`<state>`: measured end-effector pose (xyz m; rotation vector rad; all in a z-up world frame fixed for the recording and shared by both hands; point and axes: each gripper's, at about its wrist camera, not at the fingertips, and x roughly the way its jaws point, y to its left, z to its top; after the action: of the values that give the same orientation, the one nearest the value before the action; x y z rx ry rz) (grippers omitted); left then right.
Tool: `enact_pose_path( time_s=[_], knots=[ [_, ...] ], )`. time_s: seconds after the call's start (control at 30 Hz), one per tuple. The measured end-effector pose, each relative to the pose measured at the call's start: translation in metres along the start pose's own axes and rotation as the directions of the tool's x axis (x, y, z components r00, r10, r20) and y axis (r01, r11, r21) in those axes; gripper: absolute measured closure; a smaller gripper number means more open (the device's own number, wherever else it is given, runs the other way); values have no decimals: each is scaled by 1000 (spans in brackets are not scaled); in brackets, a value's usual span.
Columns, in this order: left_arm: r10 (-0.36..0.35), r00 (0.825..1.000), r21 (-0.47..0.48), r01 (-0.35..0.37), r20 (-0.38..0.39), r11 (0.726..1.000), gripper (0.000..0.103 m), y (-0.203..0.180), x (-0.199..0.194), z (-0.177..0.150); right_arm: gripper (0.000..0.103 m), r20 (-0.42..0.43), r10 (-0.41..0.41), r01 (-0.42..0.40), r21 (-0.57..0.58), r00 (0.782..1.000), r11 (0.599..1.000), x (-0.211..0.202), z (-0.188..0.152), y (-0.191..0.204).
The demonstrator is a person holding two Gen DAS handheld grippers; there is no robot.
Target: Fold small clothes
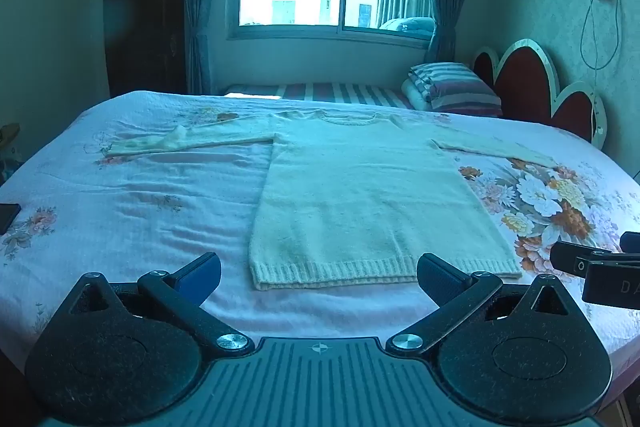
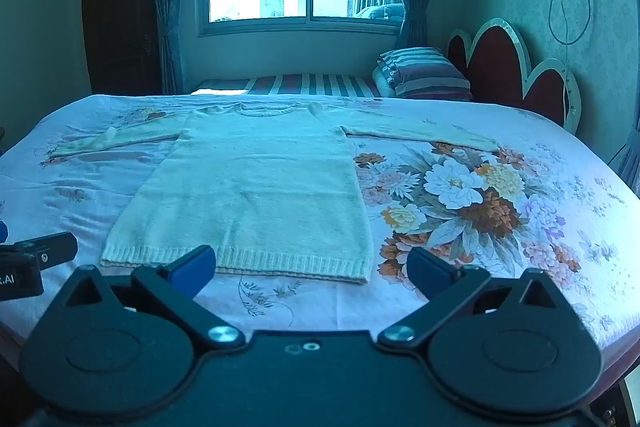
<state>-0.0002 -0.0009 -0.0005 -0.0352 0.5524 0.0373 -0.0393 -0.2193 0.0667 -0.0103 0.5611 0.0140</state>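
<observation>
A cream knitted sweater [image 1: 360, 199] lies flat on the bed, hem toward me, both sleeves spread out to the sides. It also shows in the right wrist view [image 2: 256, 195]. My left gripper [image 1: 320, 277] is open and empty, just short of the hem, near its left half. My right gripper [image 2: 310, 269] is open and empty, just short of the hem's right corner. Each gripper shows at the edge of the other's view: the right one [image 1: 592, 263], the left one [image 2: 36, 255].
The bed has a white floral sheet [image 2: 460, 199] and a red scalloped headboard [image 1: 540, 83] at the right. Striped pillows [image 1: 452, 87] lie at the far side. A dark phone [image 1: 8, 217] lies at the bed's left edge. A window and a dark wardrobe stand behind.
</observation>
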Motion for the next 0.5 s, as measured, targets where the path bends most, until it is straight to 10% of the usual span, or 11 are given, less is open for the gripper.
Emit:
enact_pose_path(
  time_s=[0.5],
  knots=[
    [-8,1000,7,7,11,1000,0,-2,-3,3,1,5,-4,4,3,1000,1000,0,1,-3]
  ],
)
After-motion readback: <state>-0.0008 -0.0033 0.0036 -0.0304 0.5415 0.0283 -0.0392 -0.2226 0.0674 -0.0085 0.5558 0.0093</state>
